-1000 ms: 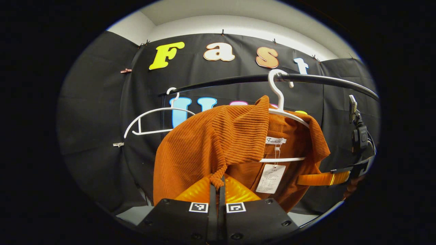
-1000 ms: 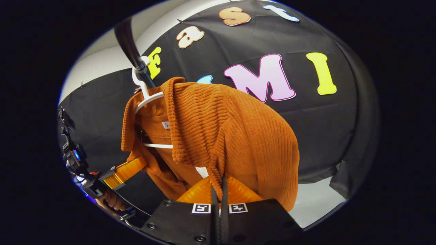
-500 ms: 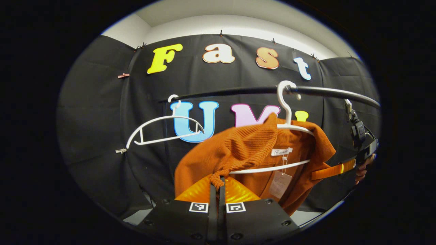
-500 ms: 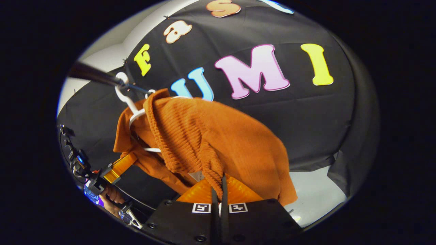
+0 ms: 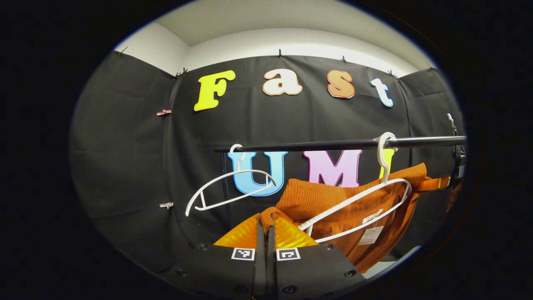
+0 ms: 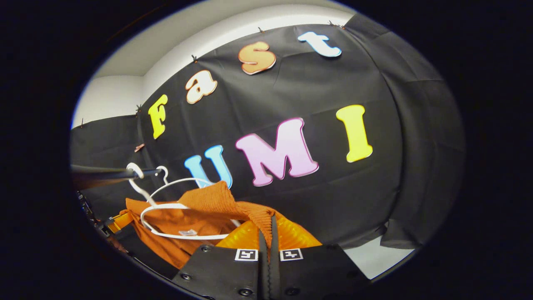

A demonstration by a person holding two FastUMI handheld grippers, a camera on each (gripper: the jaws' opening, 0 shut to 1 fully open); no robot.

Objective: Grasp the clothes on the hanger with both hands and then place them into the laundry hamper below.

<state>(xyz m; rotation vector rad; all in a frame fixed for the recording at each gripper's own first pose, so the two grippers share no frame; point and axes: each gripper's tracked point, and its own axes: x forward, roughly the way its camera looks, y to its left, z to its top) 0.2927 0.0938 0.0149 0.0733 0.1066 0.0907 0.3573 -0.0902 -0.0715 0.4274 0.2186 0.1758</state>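
Both grippers, left gripper (image 5: pixel 266 221) and right gripper (image 6: pixel 268 227), pinch the rust corduroy shirt (image 5: pixel 333 204) below the rail (image 5: pixel 333 145); a white hanger (image 5: pixel 354 208) lies across it, paper tag (image 5: pixel 369 235) unreadable, empty hanger (image 5: pixel 231 189) beside.

Garment tag (image 5: pixel 369 235) print too small; rail (image 6: pixel 98 175) end blurred.

Left claw (image 5: pixel 266 225) and right claw (image 6: pixel 269 233) — black screwed housings, paired square markers.

Nothing legible: the hang tag (image 5: pixel 370 236) and neck label (image 5: pixel 372 216) on the garment (image 5: pixel 333 208) are too small and blurred to read.
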